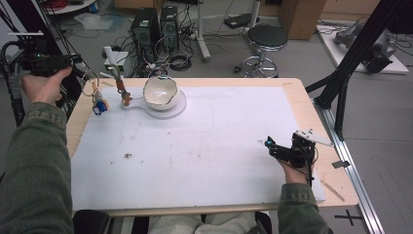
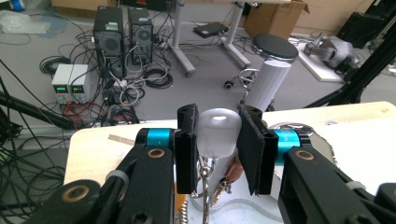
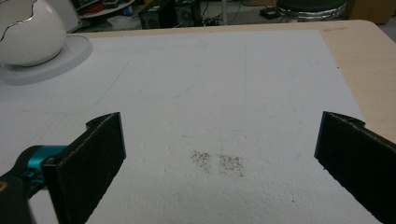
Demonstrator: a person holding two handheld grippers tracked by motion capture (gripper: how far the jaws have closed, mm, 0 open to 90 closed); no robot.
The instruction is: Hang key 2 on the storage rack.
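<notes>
My left gripper (image 1: 84,69) is raised over the table's far left corner, shut on a white plastic tag (image 2: 217,133). From the tag hangs a key ring (image 2: 204,186) with a small blue and orange charm (image 1: 100,106). Just beyond stands a white post (image 2: 271,84) on a flat white base (image 1: 178,111); a brown trinket (image 1: 125,97) dangles beside it. A white egg-shaped bowl (image 1: 160,91) with a cracked-looking rim sits on that base. My right gripper (image 1: 269,145) rests low over the white mat (image 3: 210,84) at the near right, jaws wide open around nothing.
The white mat (image 1: 204,146) covers most of the wooden table (image 1: 302,102); small dark smudges (image 3: 218,164) mark it. Beyond the far edge are computer towers (image 1: 153,24), cables, a stool (image 1: 266,39) and a black frame leg (image 1: 350,58) at the right.
</notes>
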